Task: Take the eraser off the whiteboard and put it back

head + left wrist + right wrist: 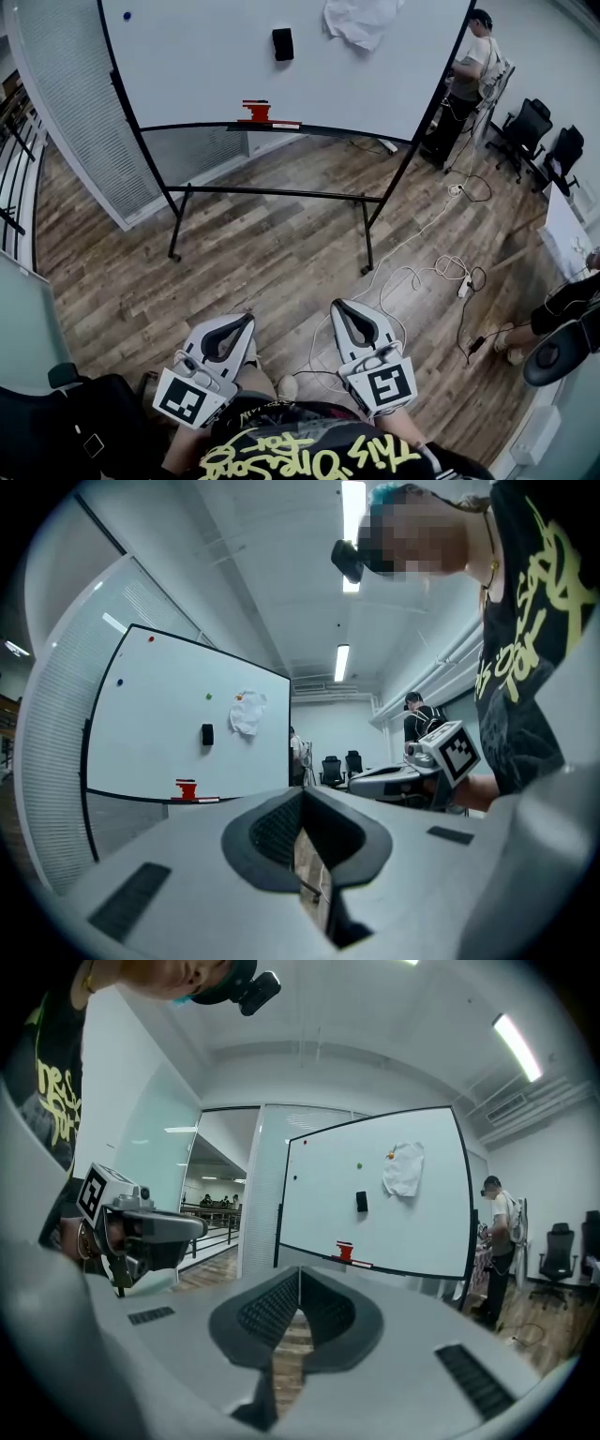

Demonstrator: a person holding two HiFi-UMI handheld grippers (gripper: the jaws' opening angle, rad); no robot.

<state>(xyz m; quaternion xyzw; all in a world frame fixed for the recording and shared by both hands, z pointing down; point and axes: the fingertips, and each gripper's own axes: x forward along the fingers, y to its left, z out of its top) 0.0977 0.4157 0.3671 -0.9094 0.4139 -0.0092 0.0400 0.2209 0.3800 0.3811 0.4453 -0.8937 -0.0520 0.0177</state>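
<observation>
Left tongs [250,318] and right tongs [336,305] closed, empty; eraser [282,44] on whiteboard [206,66].

Wood-plank floor [262,253] with white cables [412,272] trailing left of the black office chairs [525,127]. Ribbed partition [84,122] far left of the chairs; ceiling strip lights [342,663] overhead.

Black eraser [282,44] on the whiteboard [187,66], far ahead of the grippers
The small, dark, rectangular eraser sits upright on the white, black-framed board, well apart from the left gripper [247,321] and right gripper [338,308], ahead of them and higher than their tips.
</observation>
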